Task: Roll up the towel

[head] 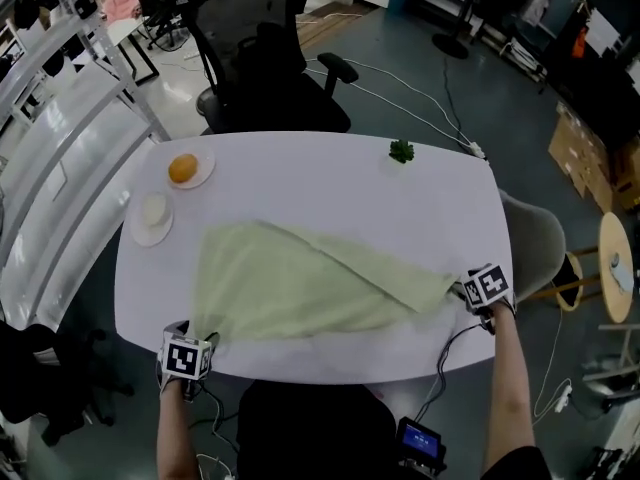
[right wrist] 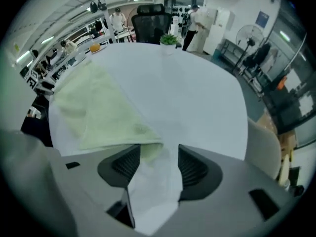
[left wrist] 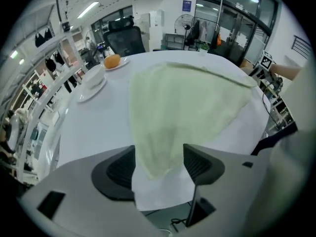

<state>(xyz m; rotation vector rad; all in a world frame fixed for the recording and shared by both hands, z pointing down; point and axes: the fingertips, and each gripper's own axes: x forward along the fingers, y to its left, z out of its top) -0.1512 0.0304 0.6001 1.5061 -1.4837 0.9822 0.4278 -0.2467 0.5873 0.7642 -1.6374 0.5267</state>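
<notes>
Shows a pale green towel (head: 300,288), soft, light and probably floppy, lying folded on the near half of the desk (head: 330,178), best taken at its near corners, now unpinched inside the wide-open left claw (left wrist: 159,159) and half-open right claw (right wrist: 159,154).

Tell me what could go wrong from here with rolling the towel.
1. The right claw stands open with the towel corner only beside one pad; closing may miss it.
2. The left claw is open too, at the near edge of the table; the loose corner could slip off.
3. The towel lies folded askew, so the roll may come out crooked.
</notes>
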